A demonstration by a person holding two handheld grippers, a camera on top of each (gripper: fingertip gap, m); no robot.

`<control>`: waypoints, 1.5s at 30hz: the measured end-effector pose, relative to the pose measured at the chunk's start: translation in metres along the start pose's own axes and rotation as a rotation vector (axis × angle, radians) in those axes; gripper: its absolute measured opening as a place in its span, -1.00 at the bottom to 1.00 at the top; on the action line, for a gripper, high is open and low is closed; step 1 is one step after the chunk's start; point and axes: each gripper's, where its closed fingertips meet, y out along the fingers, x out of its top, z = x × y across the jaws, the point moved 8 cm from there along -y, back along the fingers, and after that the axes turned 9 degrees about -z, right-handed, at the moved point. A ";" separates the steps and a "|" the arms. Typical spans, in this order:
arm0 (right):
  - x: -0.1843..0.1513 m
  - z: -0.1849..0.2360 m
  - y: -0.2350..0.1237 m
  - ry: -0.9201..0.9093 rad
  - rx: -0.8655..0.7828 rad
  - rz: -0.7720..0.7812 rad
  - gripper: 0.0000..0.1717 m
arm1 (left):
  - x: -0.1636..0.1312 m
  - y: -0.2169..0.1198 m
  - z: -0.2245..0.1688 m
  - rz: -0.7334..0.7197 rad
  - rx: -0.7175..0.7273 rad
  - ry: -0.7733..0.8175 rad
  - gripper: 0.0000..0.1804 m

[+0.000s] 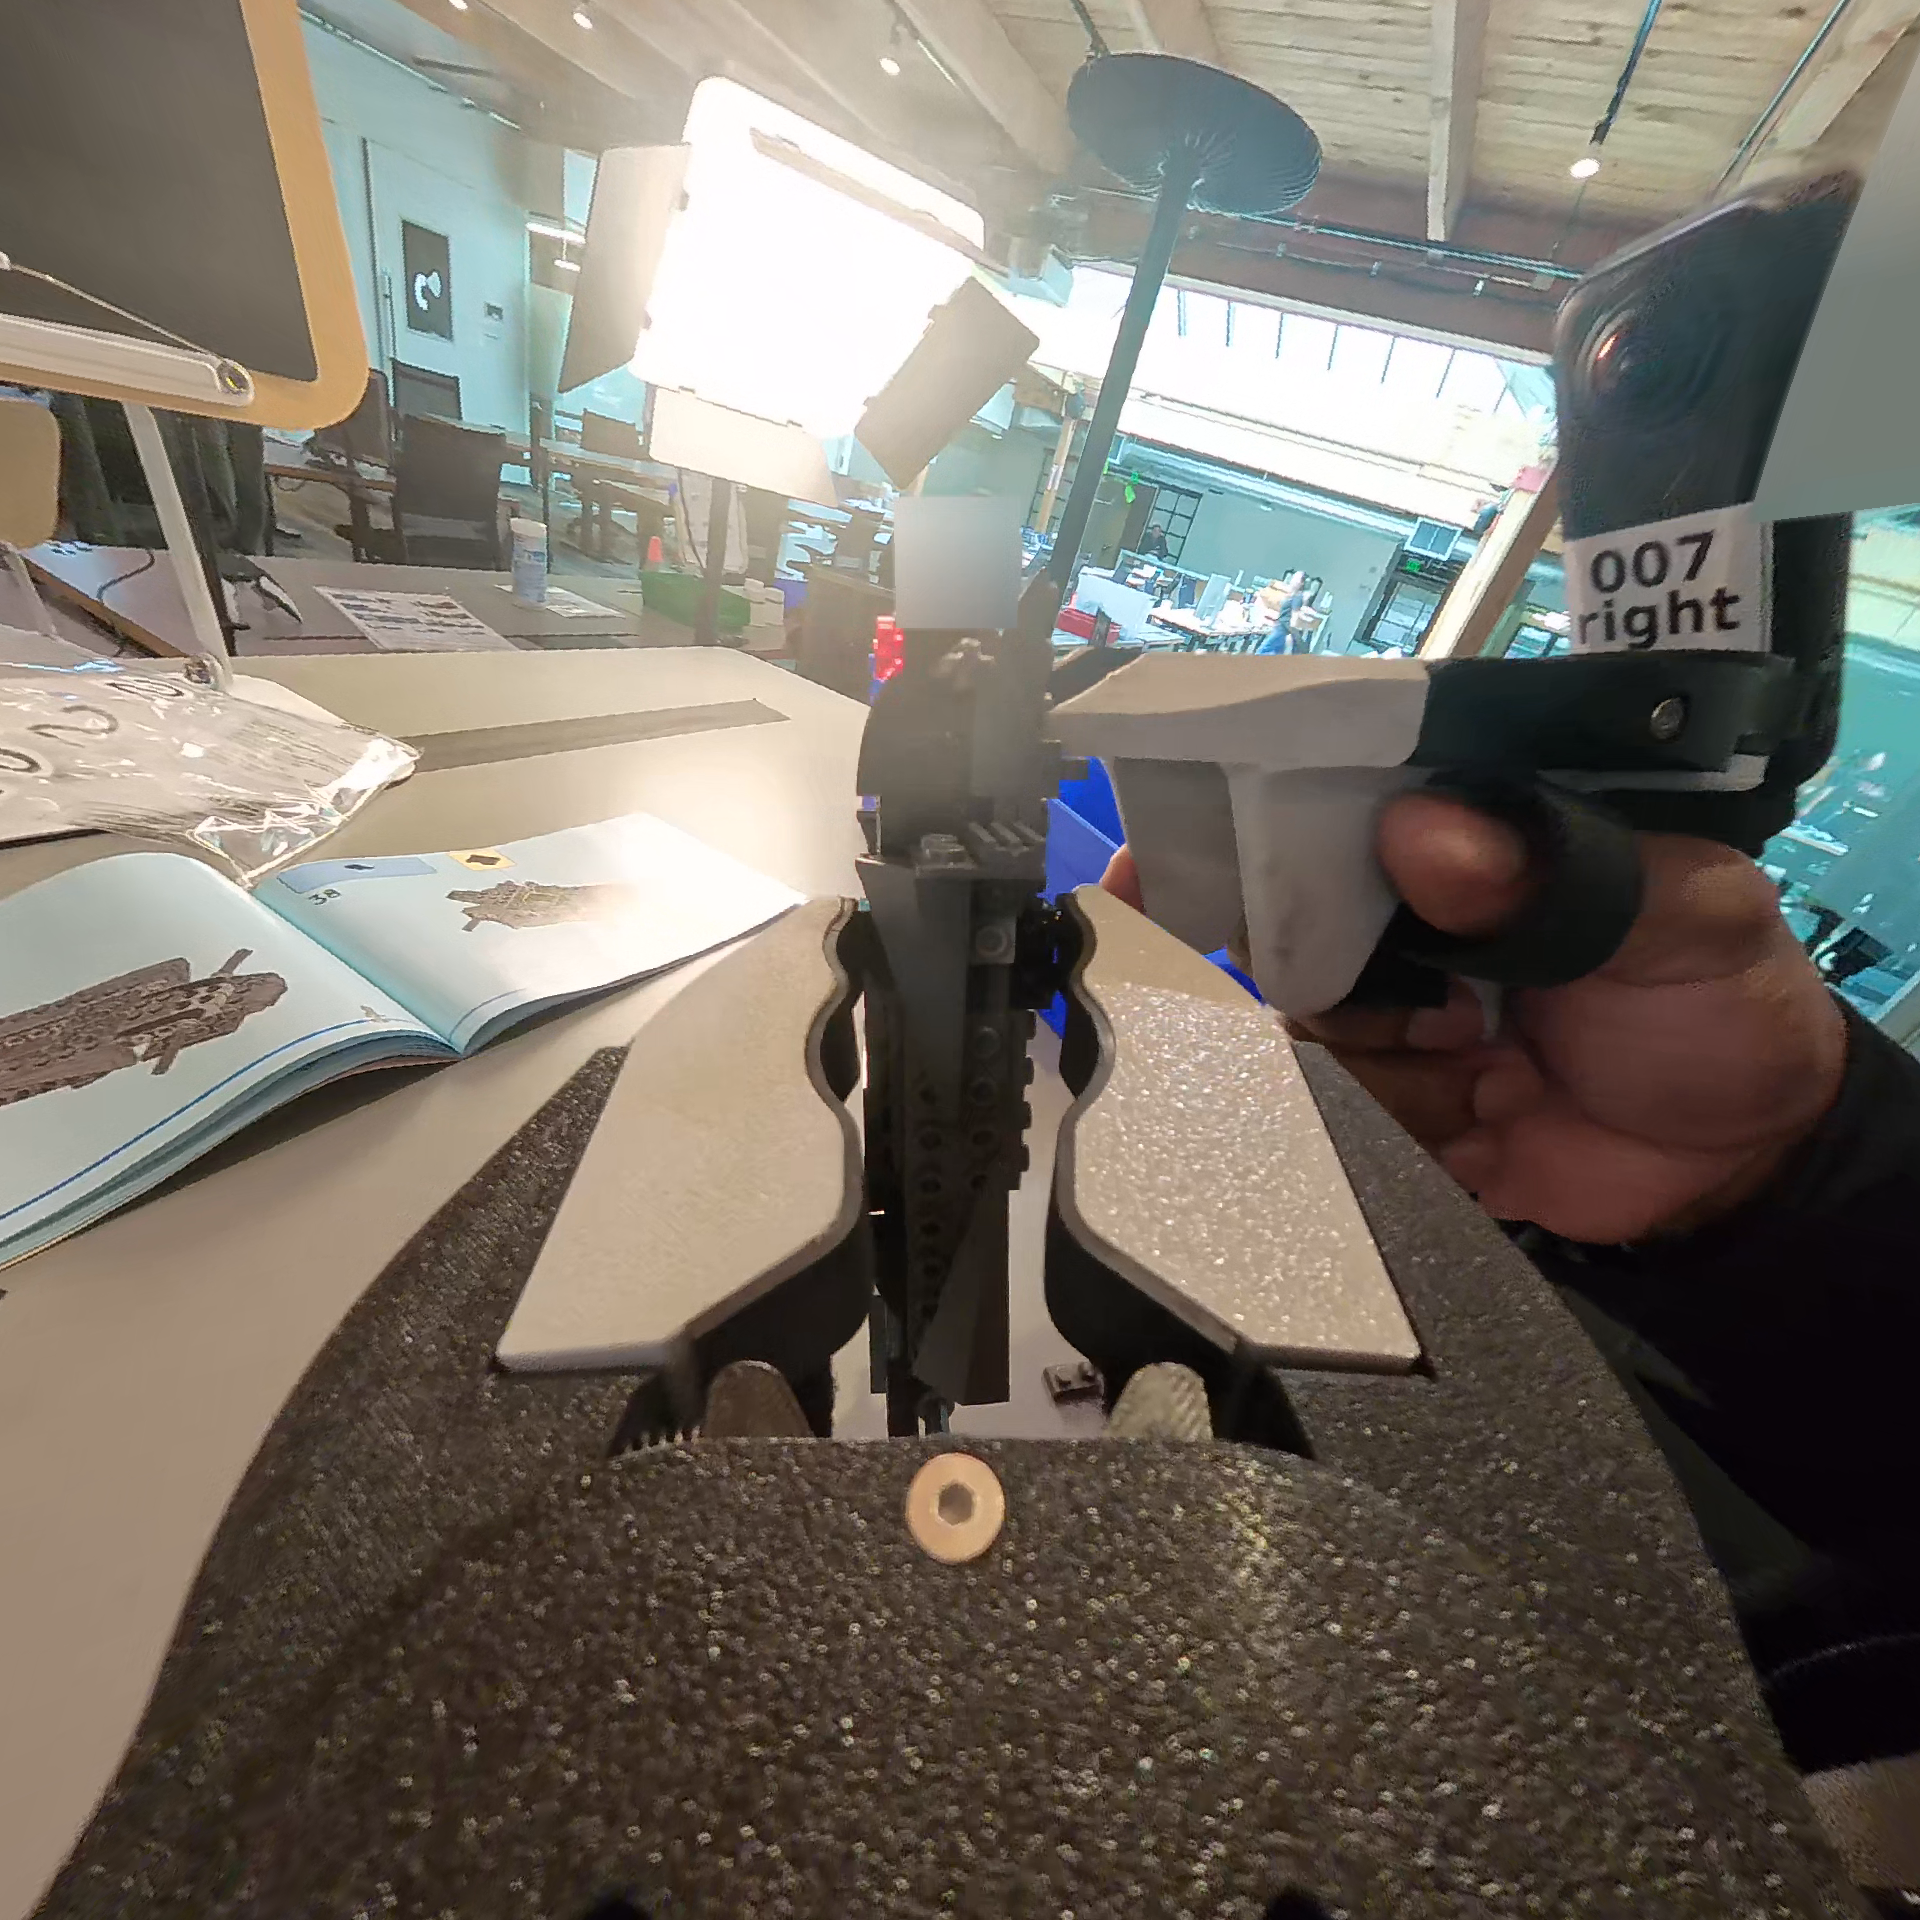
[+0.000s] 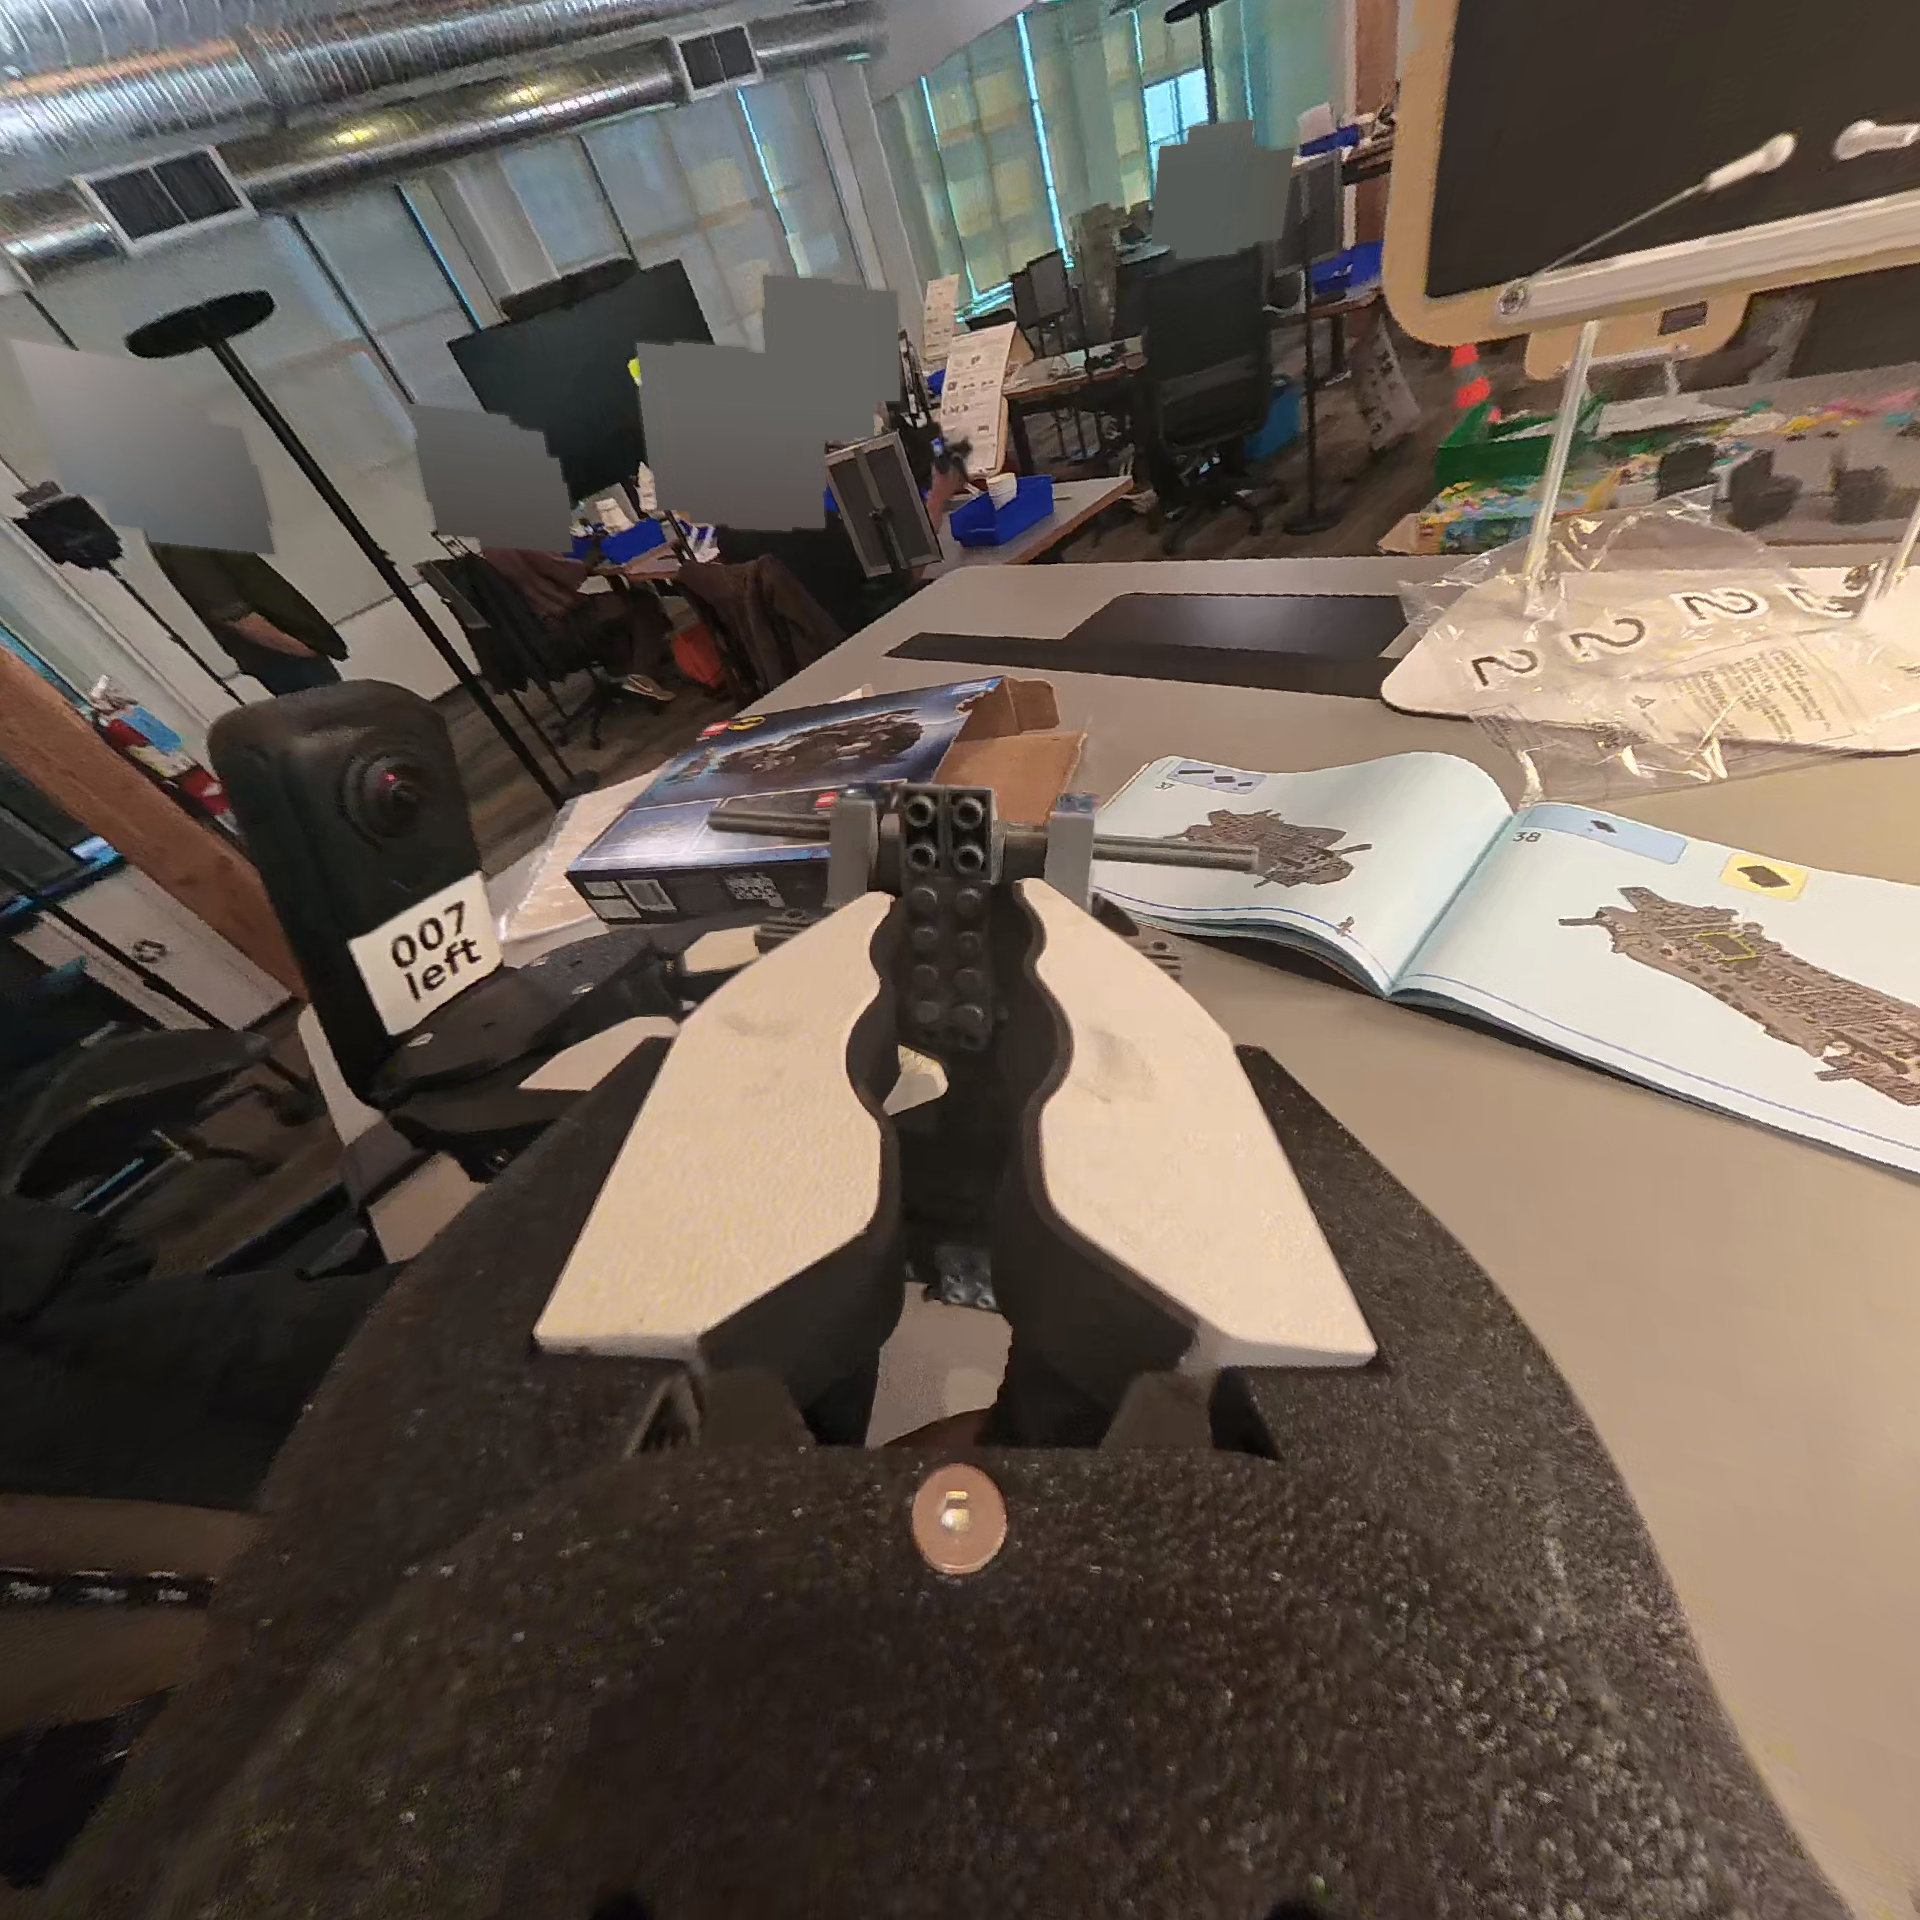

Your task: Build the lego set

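In the left wrist view my left gripper (image 1: 961, 914) is shut on an upright dark grey brick model (image 1: 951, 1039), with both pads against its sides. My right gripper (image 1: 1143, 748), held by a hand (image 1: 1621, 1039), comes in from the right and meets the top of the model. In the right wrist view my right gripper (image 2: 948, 899) is shut on a dark grey studded plate (image 2: 945, 935). The plate's far end sits on a grey cross piece with two side bars (image 2: 1174, 854). The left gripper's camera body (image 2: 353, 831) shows at the left, just below that spot.
An open instruction booklet (image 1: 312, 987) (image 2: 1455, 914) lies on the grey table (image 1: 623, 675). A clear plastic bag (image 1: 177, 748) (image 2: 1683, 644) lies by a board on a stand (image 1: 156, 208). A dark blue set box (image 2: 769, 800) and a blue bin (image 1: 1081, 831) stand behind the model. The grippers are tip to tip, or close to it.
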 end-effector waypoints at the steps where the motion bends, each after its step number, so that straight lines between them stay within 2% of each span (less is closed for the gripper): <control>1: 0.000 -0.001 0.000 0.021 0.010 -0.006 -0.82 | 0.000 0.000 0.000 -0.001 -0.006 -0.012 -0.61; 3: -0.001 -0.002 -0.001 0.038 0.014 -0.012 -0.83 | 0.000 0.000 0.000 0.000 -0.006 -0.018 -0.61; 13: 0.000 0.006 -0.001 -0.082 -0.083 -0.009 -0.82 | 0.003 0.000 -0.008 0.027 0.113 0.201 -0.60; 23: -0.001 0.006 -0.005 -0.093 -0.053 -0.031 -0.82 | 0.004 0.000 -0.012 0.040 0.130 0.312 -0.61; 33: 0.000 -0.001 -0.009 -0.043 0.054 -0.027 -0.84 | 0.006 0.000 -0.009 0.052 0.035 0.168 -0.60; 34: 0.000 -0.003 -0.010 -0.020 0.062 -0.039 -0.86 | 0.006 0.000 -0.008 0.046 0.019 0.140 -0.61; 35: 0.001 -0.006 -0.012 -0.003 0.044 -0.053 -1.00 | 0.007 -0.001 -0.005 0.036 0.030 0.107 -0.61; 36: 0.000 -0.008 -0.012 -0.001 0.038 -0.037 -1.00 | 0.008 -0.002 -0.002 0.030 0.035 0.093 -0.61; 38: -0.002 -0.008 -0.012 -0.036 0.010 -0.006 -1.00 | 0.009 -0.004 0.000 0.032 0.063 0.122 -0.61; 45: 0.000 0.002 -0.009 -0.086 -0.047 -0.054 -0.93 | 0.008 -0.003 -0.001 0.037 0.096 0.140 -0.61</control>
